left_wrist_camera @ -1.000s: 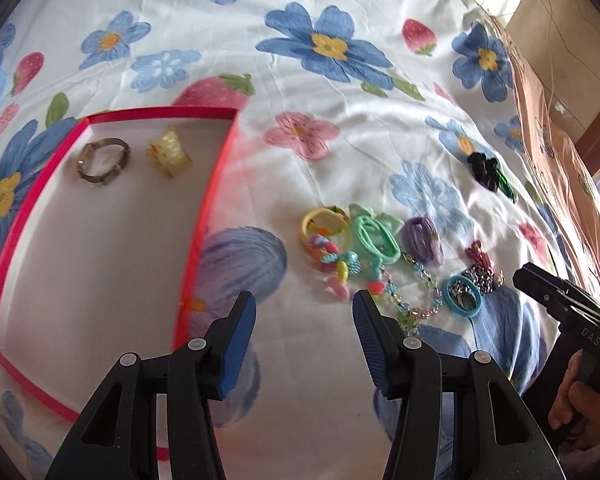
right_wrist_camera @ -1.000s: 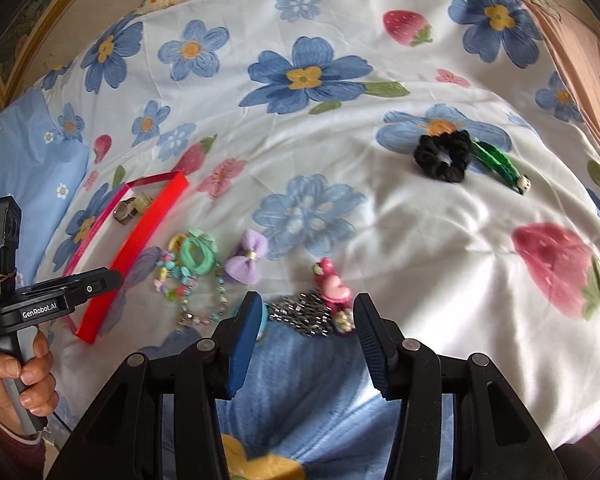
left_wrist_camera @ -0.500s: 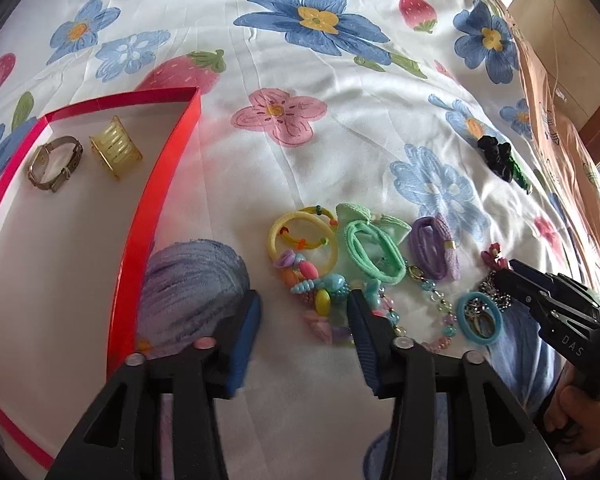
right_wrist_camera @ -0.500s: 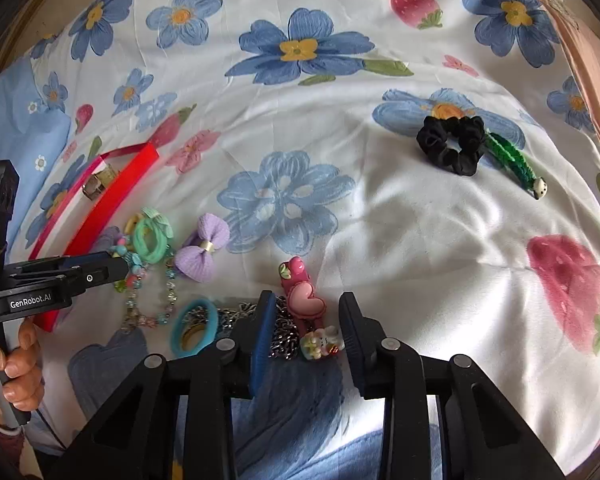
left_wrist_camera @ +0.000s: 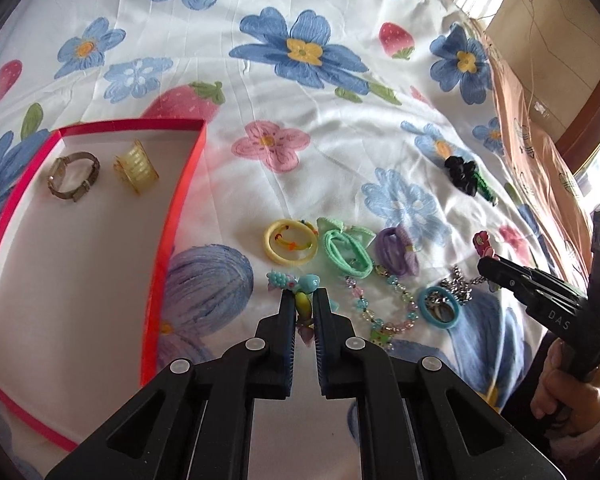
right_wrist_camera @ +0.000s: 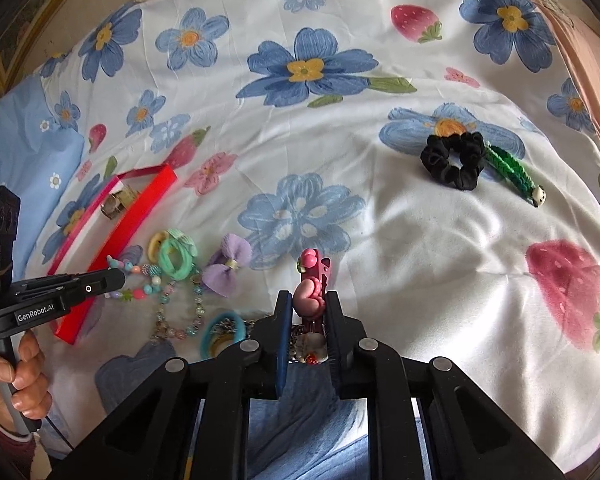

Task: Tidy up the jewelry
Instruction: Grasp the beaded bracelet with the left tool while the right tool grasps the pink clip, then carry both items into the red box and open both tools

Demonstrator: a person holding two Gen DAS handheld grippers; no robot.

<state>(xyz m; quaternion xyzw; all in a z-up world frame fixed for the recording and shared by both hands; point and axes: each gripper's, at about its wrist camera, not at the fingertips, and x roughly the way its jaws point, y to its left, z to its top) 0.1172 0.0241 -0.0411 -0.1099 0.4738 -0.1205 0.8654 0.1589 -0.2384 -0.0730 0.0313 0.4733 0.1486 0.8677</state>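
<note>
At the far left, the red tray [left_wrist_camera: 168, 232] is sitting on the flowered bedspread [left_wrist_camera: 308, 128], holding a metal band watch [left_wrist_camera: 74, 176] and a yellow ribbed cuff [left_wrist_camera: 137, 168] near its far end, with most of its white floor bare. Just beside the tray's right wall, the left gripper [left_wrist_camera: 303, 308] is pinching the chunky bead bracelet [left_wrist_camera: 300, 286], its jaws nearly together on a yellow bead while blue and teal beads are poking out beyond the tips. The grip looks to be on a single bead, so the strand may be swinging or slipping free on the way to the tray. Further right, the yellow bangle [left_wrist_camera: 291, 242], the mint hair tie [left_wrist_camera: 346, 252], the lilac bow tie [left_wrist_camera: 398, 250], the pastel bead necklace [left_wrist_camera: 384, 312] and the blue hair ring [left_wrist_camera: 439, 305] are lying close together; the necklace seems to be touching its neighbours, so a careless lift could be dragging them along. At the right, the right gripper [right_wrist_camera: 308, 312] is clamping the pink charm clip [right_wrist_camera: 312, 284], standing it upright. A silver chain [right_wrist_camera: 300, 332] and small figurines are hanging under it, and these may be snagging the blue ring. Well apart, the black scrunchie [right_wrist_camera: 454, 160] and the green clip [right_wrist_camera: 512, 176] are waiting untouched.
</note>
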